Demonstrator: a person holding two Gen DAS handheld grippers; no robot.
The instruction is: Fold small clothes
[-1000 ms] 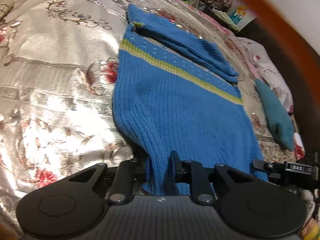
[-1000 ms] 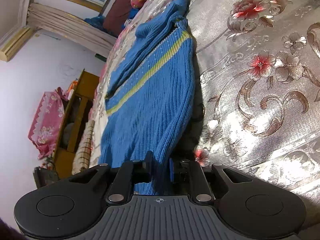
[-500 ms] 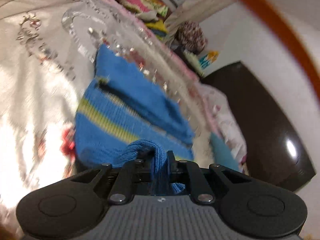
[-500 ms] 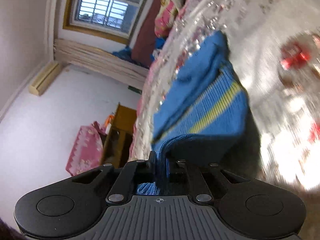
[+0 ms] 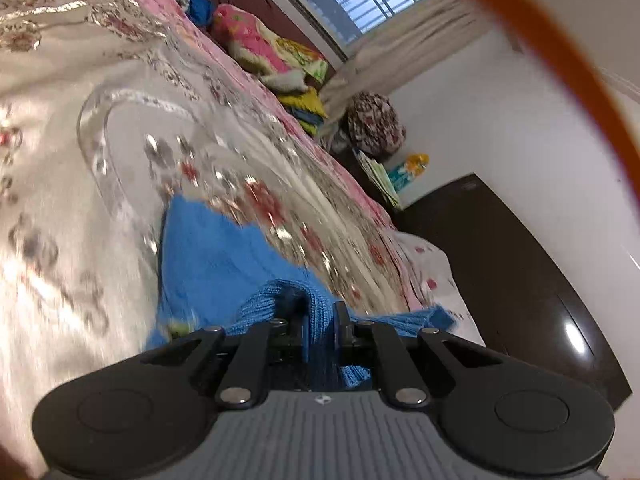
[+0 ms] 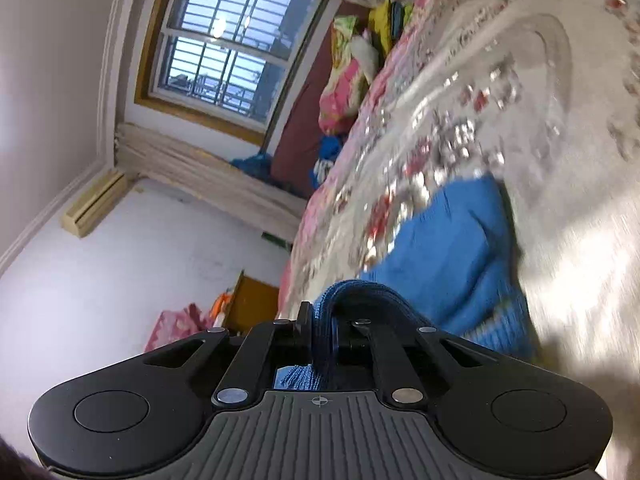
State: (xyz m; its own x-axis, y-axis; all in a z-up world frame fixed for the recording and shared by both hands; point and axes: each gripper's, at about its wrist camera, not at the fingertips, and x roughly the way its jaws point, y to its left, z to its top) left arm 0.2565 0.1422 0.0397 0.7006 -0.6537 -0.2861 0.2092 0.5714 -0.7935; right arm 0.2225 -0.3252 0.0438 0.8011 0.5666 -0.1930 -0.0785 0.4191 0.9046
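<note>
Altogether we count one blue ribbed knit sweater (image 5: 224, 264), held by two black two-finger grippers, one in each of our hands. We see one bed covered by a shiny cream bedspread with red embroidered flowers (image 5: 60, 184), one barred window (image 6: 216, 52) with a wooden frame, and one dark glossy wardrobe (image 5: 520, 280) on the right of the left view.

Our sweater is a thick, soft wool knit with raised ribs; a small patch of yellow-green (image 5: 180, 325) shows at its near left edge in the left view. The bedspread is satiny and catches the light, with curved stitched bands. A loose pile of pink and yellow bedding (image 5: 272, 52) lies at the far end of the bed, under the window.

Our left gripper (image 5: 320, 322) is closed tight on a bunched fold of the sweater, the knit pinched between its jaws and arching up just beyond them. Our right gripper (image 6: 320, 330) is clamped likewise on another bunched fold, which loops over its fingertips. Beyond both tools the rest of the sweater lies on the bedspread, doubled on itself, its far end pointing toward the window. Both views are blurred around the cloth.
</note>
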